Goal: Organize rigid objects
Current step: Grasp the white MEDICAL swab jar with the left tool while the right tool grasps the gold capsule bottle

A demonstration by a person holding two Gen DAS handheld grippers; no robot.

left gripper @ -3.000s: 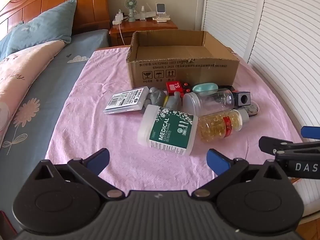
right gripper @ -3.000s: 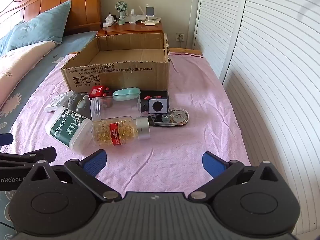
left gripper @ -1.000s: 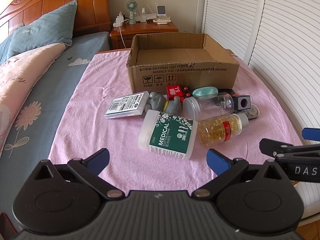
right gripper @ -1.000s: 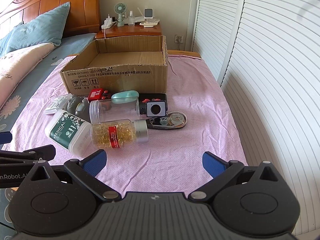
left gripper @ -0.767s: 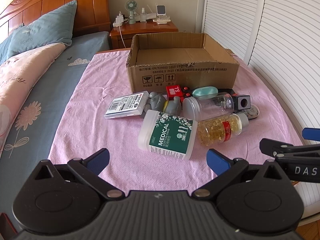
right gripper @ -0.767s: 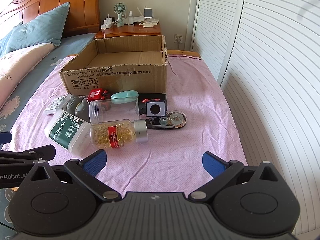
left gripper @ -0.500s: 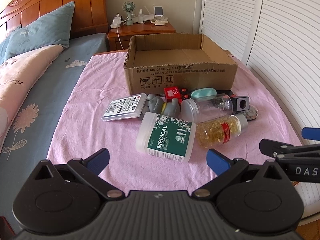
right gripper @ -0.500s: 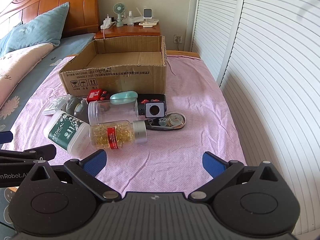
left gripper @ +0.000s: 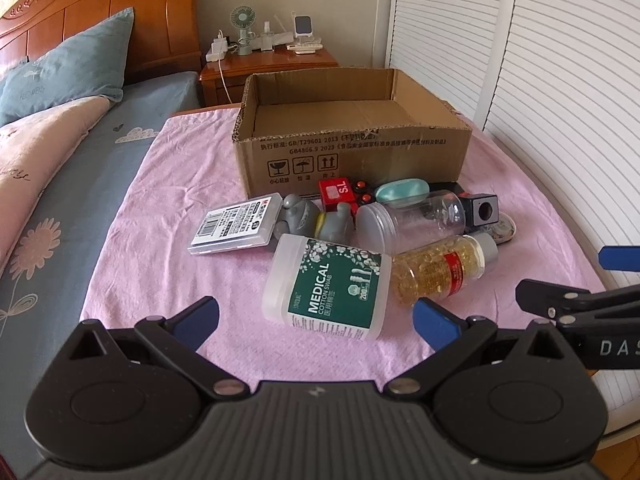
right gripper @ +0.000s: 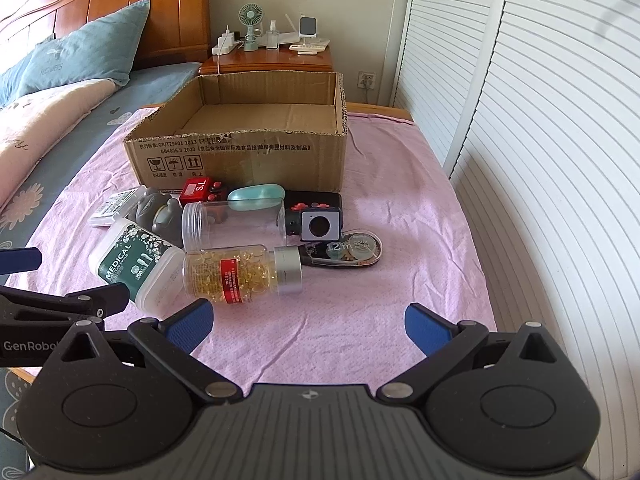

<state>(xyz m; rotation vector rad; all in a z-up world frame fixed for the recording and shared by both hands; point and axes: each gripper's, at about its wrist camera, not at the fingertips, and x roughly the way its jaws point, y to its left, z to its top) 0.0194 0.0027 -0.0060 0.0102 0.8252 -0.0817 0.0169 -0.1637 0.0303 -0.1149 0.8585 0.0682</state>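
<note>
Both grippers, left and right, hang spread wide and empty, short of the cotton swab tub and capsule bottle.

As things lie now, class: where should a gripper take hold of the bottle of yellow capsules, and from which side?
Grip the capsule bottle across its round body near the red label, coming from above. It lies on its side on the pink cloth, with the near side free, while the swab jar crowds its base.
</note>
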